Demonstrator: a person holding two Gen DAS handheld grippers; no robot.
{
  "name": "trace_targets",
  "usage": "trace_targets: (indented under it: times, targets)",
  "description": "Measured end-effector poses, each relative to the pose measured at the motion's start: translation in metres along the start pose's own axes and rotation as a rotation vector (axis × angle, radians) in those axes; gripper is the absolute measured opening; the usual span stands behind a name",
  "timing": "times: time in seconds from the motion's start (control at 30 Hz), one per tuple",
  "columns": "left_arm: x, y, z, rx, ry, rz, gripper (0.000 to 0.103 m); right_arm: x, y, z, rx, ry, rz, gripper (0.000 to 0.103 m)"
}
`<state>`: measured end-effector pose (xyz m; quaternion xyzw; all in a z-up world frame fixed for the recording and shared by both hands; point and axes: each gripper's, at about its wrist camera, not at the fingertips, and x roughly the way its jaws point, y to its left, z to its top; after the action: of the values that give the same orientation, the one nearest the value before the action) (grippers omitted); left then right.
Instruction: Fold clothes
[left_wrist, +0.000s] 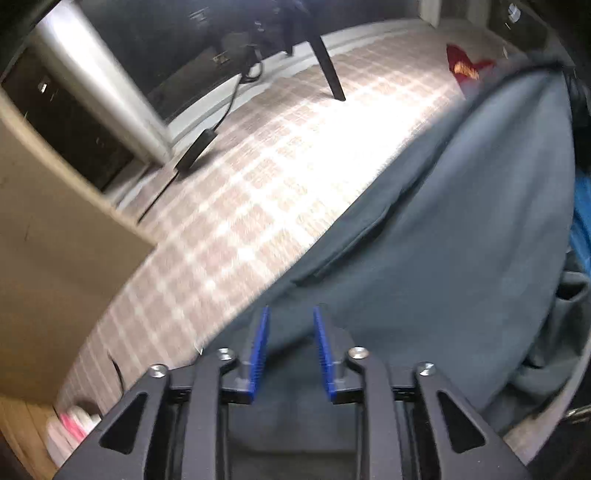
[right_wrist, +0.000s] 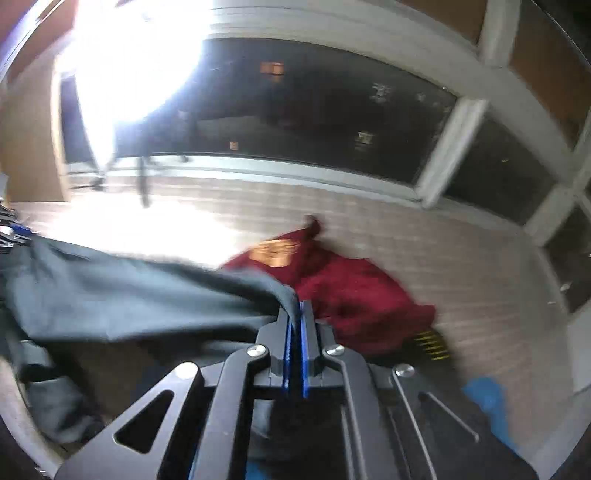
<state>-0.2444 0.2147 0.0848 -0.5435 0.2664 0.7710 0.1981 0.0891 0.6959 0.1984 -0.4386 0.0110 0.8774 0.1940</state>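
The soft dark grey-green cloth garment (left_wrist: 443, 240) lies spread on the checked beige-and-white surface (left_wrist: 258, 177). The right gripper (right_wrist: 295, 314) has its jaws pressed tight, pinching one edge of the garment and holding it up. The left gripper (left_wrist: 290, 332) hangs just above the cloth with its jaws apart and nothing between them. This looks like the grabbing step. Next, the left one probably needs to pinch another edge.

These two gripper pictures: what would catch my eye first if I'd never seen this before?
Probably the dark grey garment spread across the checked surface, its edge pinched in the shut right gripper. Just behind lies a crumpled red garment with a gold print. The left gripper hangs over the grey cloth, blue pads apart, holding nothing.
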Motion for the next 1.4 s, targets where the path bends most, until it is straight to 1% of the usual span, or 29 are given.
trace_targets:
  times: [0.07,0.13,0.2,0.3,0.33,0.37,0.4,0.43,0.47,0.53,0.63,0.67,0.7,0.77,0.8,0.83,0.87,0.9,0.93,0.97,1.0,1.07,1.1,1.17,1.23,1.3,1.4]
  targets:
    - [0.013,0.002,0.007,0.022,0.004,-0.017,0.034,0.019,-0.002,-0.002,0.016,0.048,0.008,0.004]
    - [0.024,0.001,0.01,0.045,0.013,-0.021,0.037,0.042,0.007,-0.006,-0.009,0.097,-0.004,0.004]
    - [0.035,-0.003,0.012,0.082,0.035,-0.027,0.037,0.058,0.016,-0.011,-0.025,0.136,-0.004,0.004]
    - [0.046,-0.013,0.012,0.167,0.05,-0.011,0.039,0.074,0.021,-0.009,-0.017,0.161,-0.005,0.004]
    - [0.049,-0.014,0.012,0.188,0.051,-0.003,0.039,0.075,0.021,-0.007,-0.015,0.162,-0.003,0.004]
    - [0.053,-0.013,0.013,0.186,0.053,-0.011,0.036,0.074,0.018,-0.005,-0.012,0.161,0.0,0.004]
    - [0.056,-0.01,0.015,0.172,0.058,-0.033,0.023,0.075,0.015,-0.004,-0.006,0.158,0.002,0.004]
    - [0.058,-0.007,0.016,0.153,0.061,-0.057,0.003,0.076,0.013,-0.002,0.001,0.154,0.003,0.004]
    - [0.057,-0.005,0.017,0.136,0.053,-0.069,0.001,0.078,0.01,0.0,0.009,0.15,0.004,0.004]
    - [0.051,-0.002,0.018,0.116,0.029,-0.072,0.002,0.08,0.006,0.005,0.029,0.137,0.008,0.004]
    - [0.035,0.013,0.025,0.052,0.001,-0.084,0.002,0.07,-0.001,0.015,0.077,0.082,0.017,0.004]
    - [0.035,0.023,0.031,0.027,-0.01,-0.056,0.002,0.073,-0.003,0.019,0.084,0.076,0.009,0.004]
    - [0.038,0.035,0.039,-0.006,-0.018,-0.008,0.002,0.079,-0.003,0.023,0.087,0.077,-0.004,0.004]
    - [0.05,0.053,0.056,-0.08,-0.026,0.06,0.002,0.092,-0.004,0.032,0.093,0.078,-0.03,0.004]
    - [0.057,0.062,0.064,-0.118,-0.029,0.091,0.002,0.105,-0.002,0.036,0.077,0.092,-0.056,0.004]
    - [0.061,0.064,0.069,-0.13,-0.025,0.106,0.005,0.12,0.002,0.041,0.05,0.113,-0.088,0.005]
    - [0.062,0.062,0.07,-0.121,-0.015,0.108,0.007,0.133,0.007,0.044,0.024,0.134,-0.121,0.011]
    - [0.063,0.06,0.072,-0.113,-0.005,0.111,0.01,0.137,0.009,0.045,0.011,0.139,-0.136,0.017]
    - [0.061,0.057,0.071,-0.095,-0.005,0.118,0.011,0.136,0.011,0.046,0.004,0.135,-0.141,0.021]
    - [0.056,0.053,0.066,-0.071,-0.009,0.123,0.013,0.136,0.012,0.047,-0.002,0.131,-0.147,0.027]
    - [0.048,0.051,0.06,-0.05,-0.01,0.124,0.017,0.136,0.013,0.048,-0.009,0.128,-0.153,0.031]
    - [0.035,0.057,0.046,-0.065,0.004,0.14,0.018,0.115,0.006,0.051,0.012,0.068,-0.144,0.035]
    - [0.027,0.062,0.037,-0.078,0.003,0.154,0.018,0.105,0.001,0.052,0.031,0.048,-0.14,0.035]
    - [0.01,0.067,0.021,-0.109,-0.008,0.169,0.018,0.076,-0.011,0.052,0.099,0.003,-0.076,0.035]
    - [-0.017,0.062,0.0,-0.144,-0.032,0.134,0.018,0.048,-0.014,0.044,0.127,-0.005,0.02,0.035]
    - [-0.044,0.048,-0.028,-0.149,-0.061,0.097,0.019,0.024,-0.002,0.029,0.102,0.003,0.09,0.035]
    - [-0.074,0.023,-0.073,-0.141,-0.065,0.072,0.02,-0.01,0.028,-0.001,0.033,0.016,0.14,0.035]
